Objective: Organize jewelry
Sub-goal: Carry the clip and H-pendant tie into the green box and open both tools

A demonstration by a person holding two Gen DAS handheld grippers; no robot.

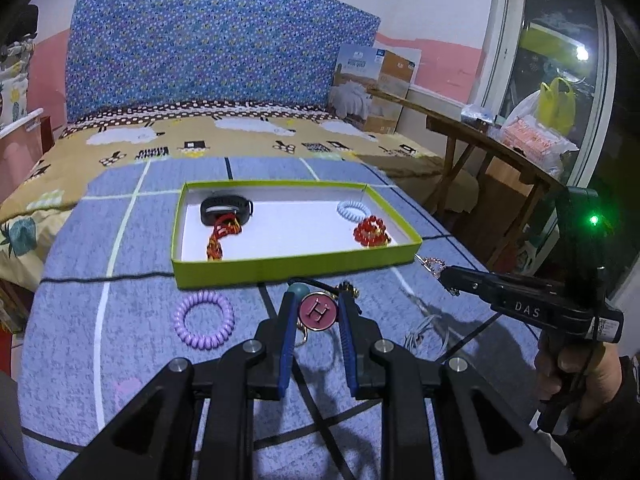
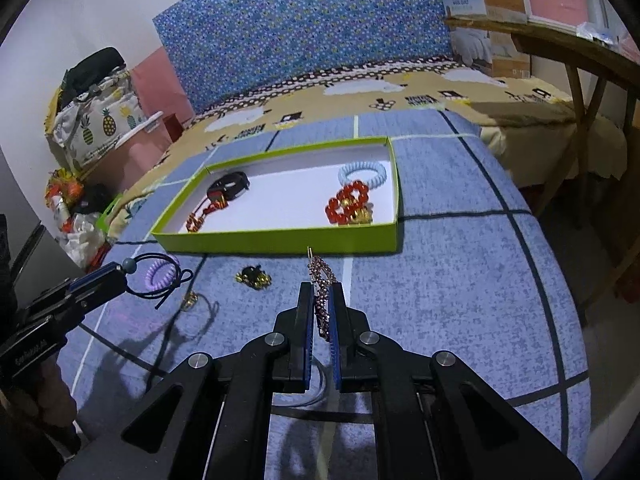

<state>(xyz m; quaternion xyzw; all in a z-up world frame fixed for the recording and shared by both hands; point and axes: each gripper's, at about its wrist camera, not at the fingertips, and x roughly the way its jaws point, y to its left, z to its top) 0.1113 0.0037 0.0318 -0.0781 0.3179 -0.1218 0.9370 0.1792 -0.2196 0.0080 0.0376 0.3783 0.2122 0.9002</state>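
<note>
The left gripper [image 1: 316, 312] is clenching a round pink charm [image 1: 318, 311] marked with an H, its black cord [image 1: 316, 282] and teal bead [image 1: 301, 290] sitting just beyond the fingertips. Only the left wrist view is showing that charm face; from the right wrist view the left gripper [image 2: 105, 278] is appearing side-on, with just the bead [image 2: 130, 265] and looped cord [image 2: 168, 276] visible ahead of it.

The right gripper [image 2: 321, 294] is grasping a rhinestone hair clip [image 2: 320, 300]. The clip's long axis is running along the fingers, its thin tip pointing straight ahead toward the near wall of the green box [image 2: 280, 240]. The left view is showing only the clip's end [image 1: 434, 266] poking from the right gripper [image 1: 448, 276].

Ahead of both tongs, the box is holding a black band [image 1: 226, 210], a red braided cord [image 1: 220, 238], a pale coil tie [image 1: 352, 210] and a red bead bracelet [image 1: 372, 232]. A purple coil tie [image 1: 204, 320] is lying left of the left gripper.
</note>
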